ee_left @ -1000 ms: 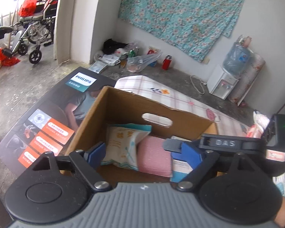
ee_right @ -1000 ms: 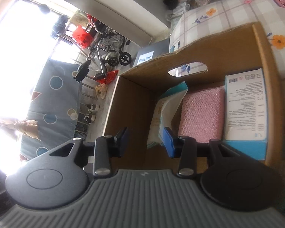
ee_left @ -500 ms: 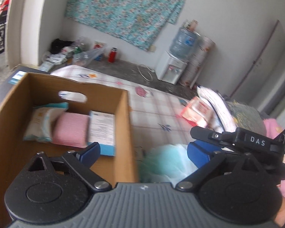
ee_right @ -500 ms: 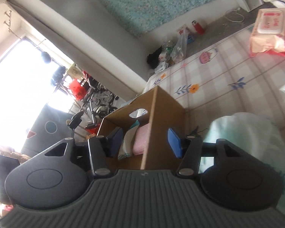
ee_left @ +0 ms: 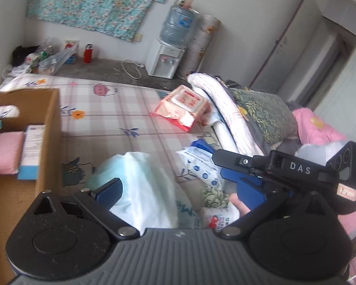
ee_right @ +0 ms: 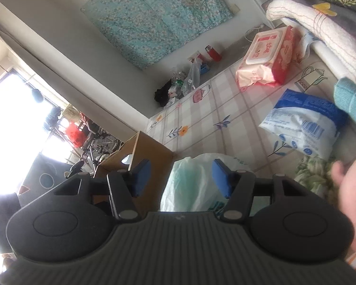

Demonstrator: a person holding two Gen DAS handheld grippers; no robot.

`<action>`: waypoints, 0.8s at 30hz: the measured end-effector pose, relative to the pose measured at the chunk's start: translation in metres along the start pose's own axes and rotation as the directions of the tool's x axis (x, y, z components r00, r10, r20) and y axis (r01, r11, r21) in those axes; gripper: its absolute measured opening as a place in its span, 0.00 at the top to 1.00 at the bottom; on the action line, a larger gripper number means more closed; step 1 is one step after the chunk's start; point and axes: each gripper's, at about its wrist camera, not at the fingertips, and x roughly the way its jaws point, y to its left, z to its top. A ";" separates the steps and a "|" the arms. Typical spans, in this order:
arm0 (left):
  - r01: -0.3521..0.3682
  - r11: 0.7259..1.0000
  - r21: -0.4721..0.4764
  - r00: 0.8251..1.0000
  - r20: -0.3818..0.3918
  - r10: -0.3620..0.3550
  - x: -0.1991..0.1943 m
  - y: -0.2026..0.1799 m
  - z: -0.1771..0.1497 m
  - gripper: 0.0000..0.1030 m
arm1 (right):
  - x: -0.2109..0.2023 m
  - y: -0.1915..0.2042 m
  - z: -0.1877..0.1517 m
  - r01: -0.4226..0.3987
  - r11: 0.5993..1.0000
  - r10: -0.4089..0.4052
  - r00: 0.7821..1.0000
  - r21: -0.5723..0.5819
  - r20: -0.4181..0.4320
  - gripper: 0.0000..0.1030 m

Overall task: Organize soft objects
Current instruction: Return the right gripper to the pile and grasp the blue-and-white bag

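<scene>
L gripper [ee_left: 178,187] has its jaws wide apart, just been opening further, nothing clamped; a pale green bag [ee_left: 140,185] lies on the bed below and between them, pads not pressing it as far as I can see. R gripper [ee_right: 181,177] is partly apart, jaws also just been opening, and the same bag [ee_right: 194,180] sits in the gap w/o being squeezed; contact w/ the right pad is hard to judge, view is blurry there. R gripper also shows in the left view [ee_left: 251,180], just right of the bag.

Just left of the bag stands the box [ee_left: 48,142], open top, w/ a pink pad [ee_left: 3,153] and a blue-white pack [ee_left: 32,149] inside, side by side. Right of the bag, a white-blue pack [ee_right: 303,128] lies on the checked sheet [ee_left: 121,116]. Farther back, a pink wipes pack [ee_right: 265,59] rests near a folded quilt [ee_right: 320,33]. A hand [ee_right: 353,197] is at the right edge.
</scene>
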 end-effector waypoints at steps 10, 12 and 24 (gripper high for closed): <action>-0.011 0.988 0.155 0.997 -0.071 0.022 0.068 -0.055 0.021 0.00 | -0.011 -0.040 0.077 0.135 0.983 -0.137 0.991 -0.127 -0.006 0.29; -0.040 0.984 0.172 0.994 -0.098 0.057 0.089 -0.062 0.026 0.00 | 0.000 -0.051 0.100 0.164 0.976 -0.171 0.984 -0.141 -0.039 0.29; 0.008 1.000 -0.018 0.944 -0.329 -0.014 0.213 -0.050 0.040 0.29 | 0.113 -0.120 0.156 0.239 0.960 -0.275 0.904 -0.147 -0.326 0.29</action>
